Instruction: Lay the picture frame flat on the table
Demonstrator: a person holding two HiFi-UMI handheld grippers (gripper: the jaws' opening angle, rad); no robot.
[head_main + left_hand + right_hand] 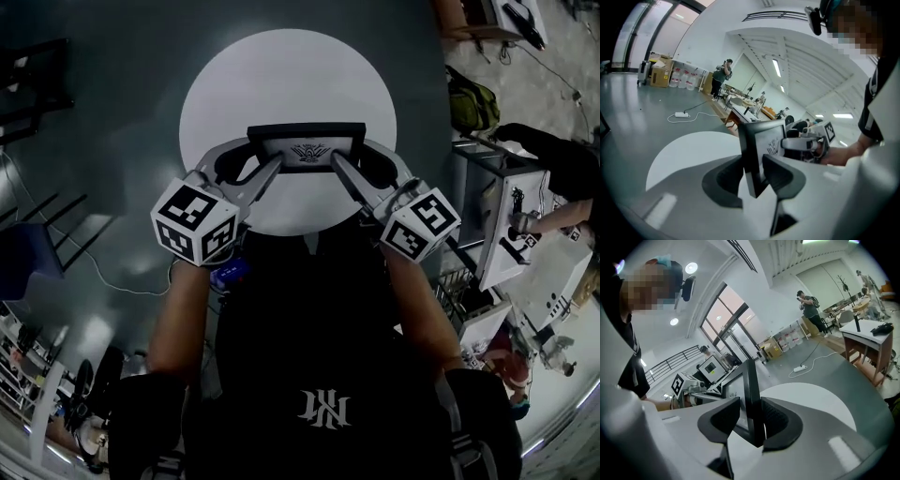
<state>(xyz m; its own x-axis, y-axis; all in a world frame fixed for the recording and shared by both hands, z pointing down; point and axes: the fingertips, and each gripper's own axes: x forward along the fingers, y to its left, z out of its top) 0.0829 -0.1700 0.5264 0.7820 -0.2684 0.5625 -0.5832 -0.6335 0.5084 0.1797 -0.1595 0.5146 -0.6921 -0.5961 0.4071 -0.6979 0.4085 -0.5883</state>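
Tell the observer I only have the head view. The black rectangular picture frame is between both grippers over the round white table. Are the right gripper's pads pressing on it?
Observer: In the right gripper view the black rectangular picture frame stands between the jaws of the right gripper, with a sliver of gap on its front side.
Operator: And the left?
Observer: The frame's end sits between the jaws of the left gripper; whether they press, I cannot tell.
Operator: Is it upright?
Observer: Nearly upright, seen edge-on.
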